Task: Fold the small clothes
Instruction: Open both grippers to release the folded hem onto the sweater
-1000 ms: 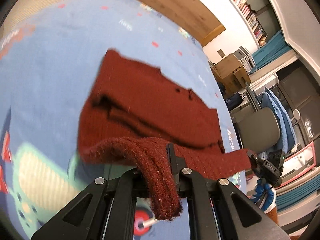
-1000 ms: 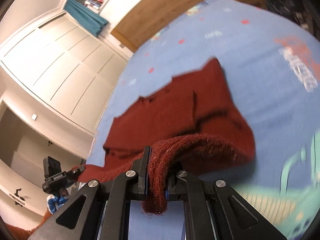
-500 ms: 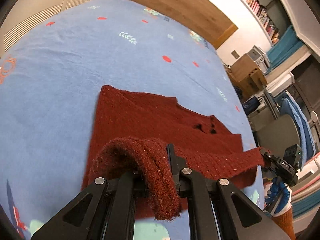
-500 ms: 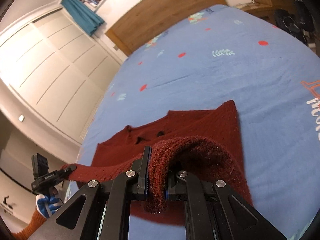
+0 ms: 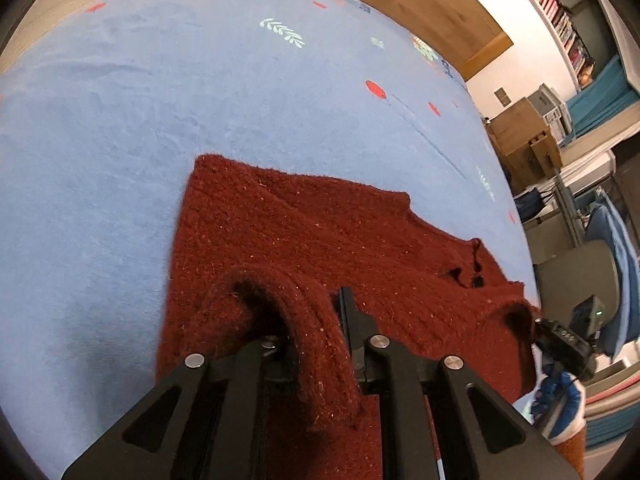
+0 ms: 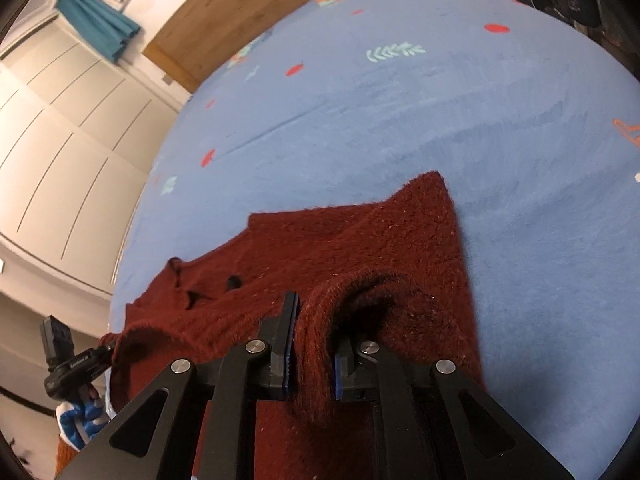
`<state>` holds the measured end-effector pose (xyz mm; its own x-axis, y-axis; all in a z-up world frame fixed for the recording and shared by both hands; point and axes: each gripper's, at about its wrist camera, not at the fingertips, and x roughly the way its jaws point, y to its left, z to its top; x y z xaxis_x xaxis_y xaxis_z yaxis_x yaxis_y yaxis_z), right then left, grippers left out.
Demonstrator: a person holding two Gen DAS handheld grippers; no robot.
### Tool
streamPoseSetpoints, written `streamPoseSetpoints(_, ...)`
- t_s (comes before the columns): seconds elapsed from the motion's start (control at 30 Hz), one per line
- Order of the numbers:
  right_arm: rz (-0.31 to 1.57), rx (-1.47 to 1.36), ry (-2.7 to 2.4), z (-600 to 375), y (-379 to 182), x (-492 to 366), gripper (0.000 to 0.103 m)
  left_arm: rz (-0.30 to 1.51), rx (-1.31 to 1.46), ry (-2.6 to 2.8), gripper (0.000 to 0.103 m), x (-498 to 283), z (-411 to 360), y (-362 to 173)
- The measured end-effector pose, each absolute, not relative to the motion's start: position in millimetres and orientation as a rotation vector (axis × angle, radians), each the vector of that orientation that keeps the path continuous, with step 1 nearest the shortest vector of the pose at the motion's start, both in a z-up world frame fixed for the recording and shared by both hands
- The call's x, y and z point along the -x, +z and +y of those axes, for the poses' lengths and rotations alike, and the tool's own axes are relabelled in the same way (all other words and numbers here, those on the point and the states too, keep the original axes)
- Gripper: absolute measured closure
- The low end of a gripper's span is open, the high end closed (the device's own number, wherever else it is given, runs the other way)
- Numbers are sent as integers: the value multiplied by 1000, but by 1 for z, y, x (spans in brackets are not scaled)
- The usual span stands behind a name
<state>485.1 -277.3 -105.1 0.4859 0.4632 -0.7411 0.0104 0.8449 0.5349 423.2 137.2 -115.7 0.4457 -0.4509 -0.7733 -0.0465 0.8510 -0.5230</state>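
A dark red knitted sweater [image 5: 320,236] lies on a blue patterned bedspread [image 5: 160,100]; it also shows in the right wrist view [image 6: 360,248]. My left gripper [image 5: 310,332] is shut on a fold of the sweater's near edge, which drapes over the jaws. My right gripper [image 6: 312,344] is shut on the other end of that edge. The held edge is folded over the sweater's body and sits low above it. The right gripper [image 5: 560,340] shows at the right of the left wrist view, and the left gripper [image 6: 76,364] at the left of the right wrist view.
A wooden headboard [image 5: 420,8] runs along the far side of the bedspread [image 6: 400,100]. White cupboard doors [image 6: 52,140] stand at the left. Cardboard boxes [image 5: 524,140], a chair [image 5: 580,276] and a bookshelf [image 5: 560,20] stand at the right.
Both grippers have carried the held sweater edge forward over the body and lowered it. The fold now lies close to the sweater, which has flattened out.
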Motion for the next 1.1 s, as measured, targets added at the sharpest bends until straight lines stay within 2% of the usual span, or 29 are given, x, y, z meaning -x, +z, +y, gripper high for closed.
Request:
streamPoseSetpoints(0.07, 1043, -529, 281, -278, -108, -488, 86, 1088, 545, -277, 84, -423, 142, -113)
streamPoseSetpoints(0.13, 1046, -540, 278, -278, -109, -490, 83, 1075, 565, -268, 69, -421, 149, -107)
streamPoseSetpoints(0.23, 1043, -560, 280, -281, -106, -490, 75, 1045, 619, -268, 64, -420, 162, -96)
streamPoseSetpoints(0.27, 1038, -568, 281, -283, -103, -490, 68, 1040, 629, -266, 63, -419, 166, -91)
streamPoseSetpoints(0.3, 1033, -573, 279, -284, -101, -491, 60, 1027, 613, -244, 57, -418, 169, -85)
streamPoseSetpoints(0.33, 1022, -576, 270, -287, -96, -490, 56, 1017, 599, -232, 54, -417, 171, -79)
streamPoseSetpoints(0.37, 1011, -575, 259, -290, -91, -490, 50, 1007, 585, -225, 54, -416, 172, -74)
streamPoseSetpoints(0.43, 989, -565, 233, -297, -80, -490, 48, 984, 548, -207, 54, -413, 174, -62)
streamPoseSetpoints(0.7, 914, -299, 223, -272, -43, -483, 48, 905, 317, -177, 54, -400, 129, -47)
streamPoseSetpoints(0.93, 923, -94, 274, -219, -69, -491, 48, 891, 153, -147, 54, -407, 89, -78)
streamPoseSetpoints(1.1, 953, -14, 232, -210, -97, -501, 48, 967, 123, -115, 54, -418, 91, -119)
